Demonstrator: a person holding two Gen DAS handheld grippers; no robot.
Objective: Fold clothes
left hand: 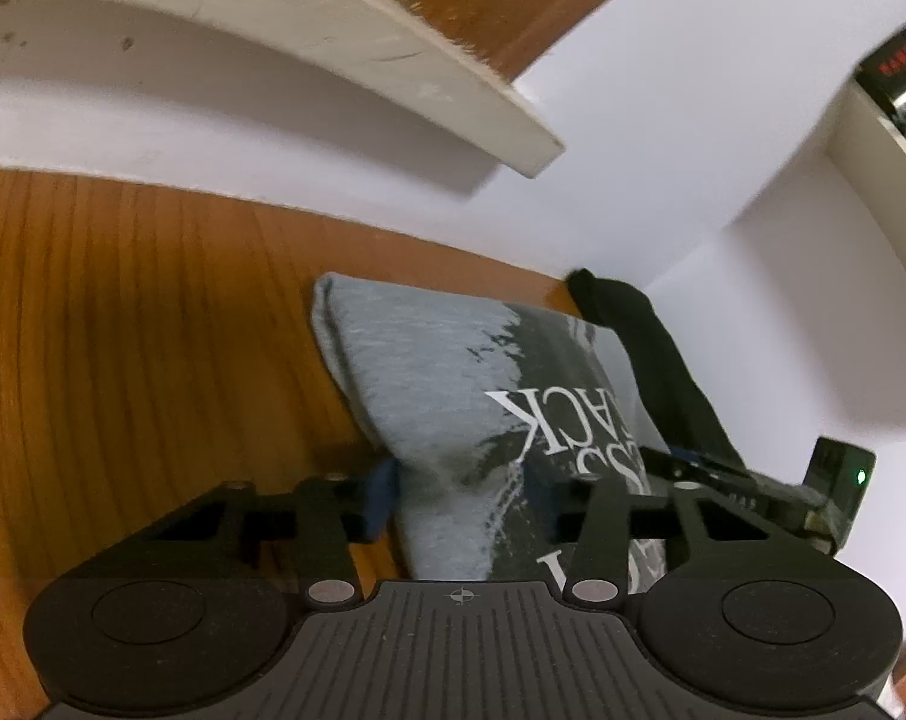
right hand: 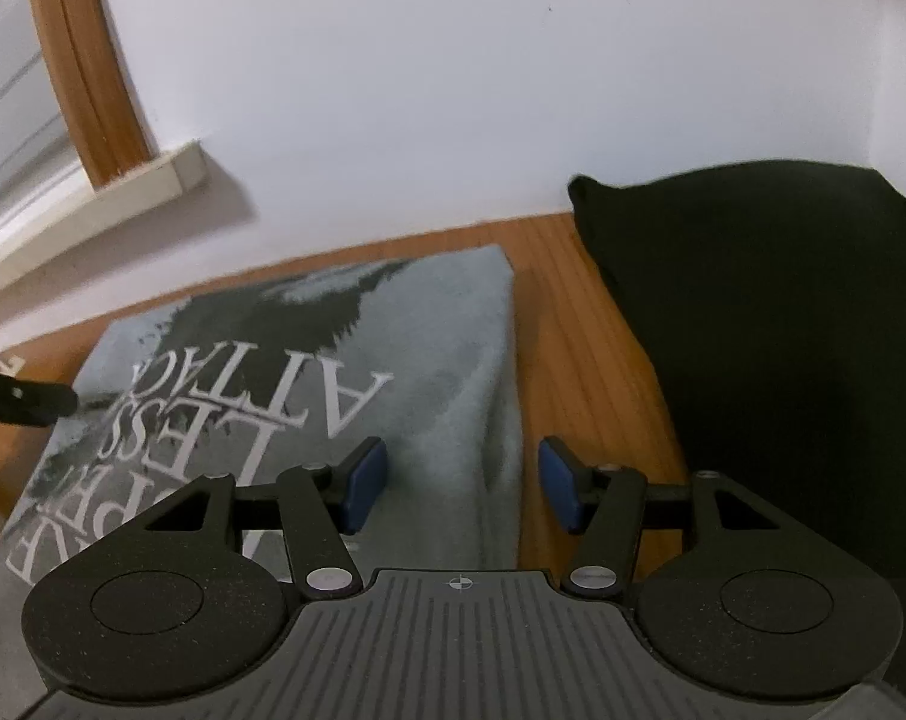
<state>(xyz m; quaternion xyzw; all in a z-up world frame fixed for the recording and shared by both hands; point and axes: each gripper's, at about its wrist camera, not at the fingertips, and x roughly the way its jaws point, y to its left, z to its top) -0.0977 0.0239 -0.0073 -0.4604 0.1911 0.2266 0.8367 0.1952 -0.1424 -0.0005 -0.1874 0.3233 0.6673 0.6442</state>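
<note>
Lying folded on the wooden table (right hand: 579, 324), close to the white wall (right hand: 453, 90): grey printed shirt (right hand: 309, 360), white lettering up. Straddling its right edge, right gripper (right hand: 462, 483), blue pads (right hand: 366, 483) apart, not pressing cloth; one pad over the shirt, the other over bare wood. Sitting just right of that, apart from the shirt: black garment (right hand: 783, 360). Reaching over the shirt's left edge, left gripper (left hand: 462, 495), jaws parted with grey cloth between them; grip on it cannot be told. Showing at the shirt's far side there, the other gripper's black fingers (left hand: 693, 468).
</note>
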